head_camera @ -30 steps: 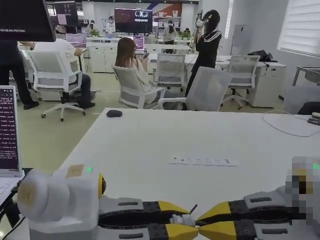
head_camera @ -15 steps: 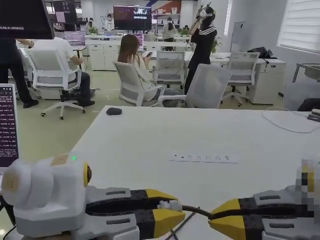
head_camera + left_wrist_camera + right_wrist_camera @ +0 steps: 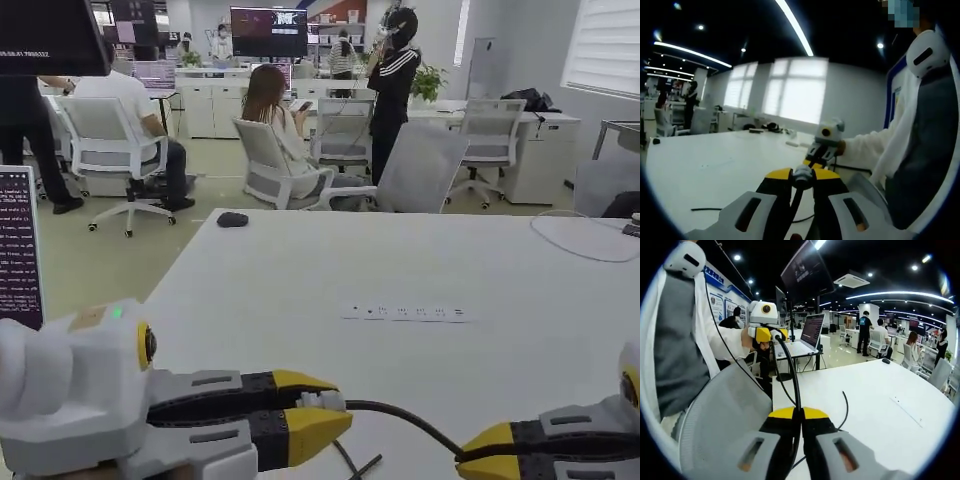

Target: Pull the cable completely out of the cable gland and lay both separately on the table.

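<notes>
In the head view my left gripper (image 3: 335,405) is low at the left, its yellow jaws shut on a small grey cable gland (image 3: 318,401). A black cable (image 3: 400,412) arcs from the gland to my right gripper (image 3: 472,463), which is shut on it at the bottom right. A loose cable end (image 3: 357,466) lies on the white table (image 3: 300,270) below them. The left gripper view has the gland (image 3: 802,173) clamped between the jaw tips. In the right gripper view the cable (image 3: 794,390) rises from the closed jaws to the left gripper (image 3: 766,333).
A white power strip (image 3: 405,313) lies mid-table, a black mouse (image 3: 232,219) at the far left edge. A laptop screen (image 3: 18,250) stands at the left. A thin white cable loop (image 3: 580,243) lies far right. Office chairs and people are beyond the table.
The two grippers, tip to tip a second ago, have drawn apart sideways. A growing length of black cable now spans between the gland and the right gripper.
</notes>
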### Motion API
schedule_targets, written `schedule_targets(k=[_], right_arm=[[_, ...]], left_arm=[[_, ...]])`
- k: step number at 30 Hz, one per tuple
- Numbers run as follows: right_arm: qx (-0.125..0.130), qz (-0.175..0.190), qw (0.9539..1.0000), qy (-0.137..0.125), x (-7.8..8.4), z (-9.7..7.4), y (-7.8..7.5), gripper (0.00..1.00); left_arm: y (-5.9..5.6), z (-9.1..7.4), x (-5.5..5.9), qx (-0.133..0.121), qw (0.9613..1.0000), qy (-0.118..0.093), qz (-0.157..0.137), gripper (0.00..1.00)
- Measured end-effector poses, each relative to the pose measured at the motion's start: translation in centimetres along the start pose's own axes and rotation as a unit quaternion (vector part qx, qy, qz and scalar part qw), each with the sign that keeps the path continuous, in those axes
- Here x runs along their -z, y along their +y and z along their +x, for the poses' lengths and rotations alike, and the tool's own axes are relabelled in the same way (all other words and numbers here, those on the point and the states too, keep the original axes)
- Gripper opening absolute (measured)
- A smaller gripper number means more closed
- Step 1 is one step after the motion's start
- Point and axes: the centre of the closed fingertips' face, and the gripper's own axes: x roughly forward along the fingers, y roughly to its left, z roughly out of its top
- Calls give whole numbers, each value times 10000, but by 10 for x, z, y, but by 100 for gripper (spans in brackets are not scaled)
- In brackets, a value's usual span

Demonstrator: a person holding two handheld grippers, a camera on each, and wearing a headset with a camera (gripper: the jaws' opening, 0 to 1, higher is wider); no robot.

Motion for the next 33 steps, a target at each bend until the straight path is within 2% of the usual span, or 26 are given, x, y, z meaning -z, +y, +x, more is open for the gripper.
schedule_targets(k=[5,9,11,13,14,17,21,26,33], right_arm=[[46,-6,10000,-8,0,-1,-2,2],[116,-97,9999,-7,-9,-4,-2,3],[124,-187,9994,-267,-28,-6,-2,4],[100,-240,9988,-420,-44,-6,1,8],[100,-307,9985,-451,-50,-5,2,11],[-41,-635,9969,-468,-69,4,10,15],[-295,-864,9946,-501,-82,19,23,15],[-391,-877,9944,-434,-79,33,26,14],[-577,-832,9938,-465,-76,39,27,9]], left_arm=[[1,1,-1,-52,9999,-59,-63,16],[4,1,-3,-130,9998,-90,-72,16],[5,1,-2,-157,9998,-79,-78,16],[5,1,-2,-126,9998,-125,-42,16],[4,1,-2,-127,9998,-129,-21,16],[1,7,6,-104,9998,125,126,16],[-3,13,7,2,9997,159,174,16],[-3,14,8,22,9997,171,167,16],[-6,13,12,67,9995,212,209,16]])
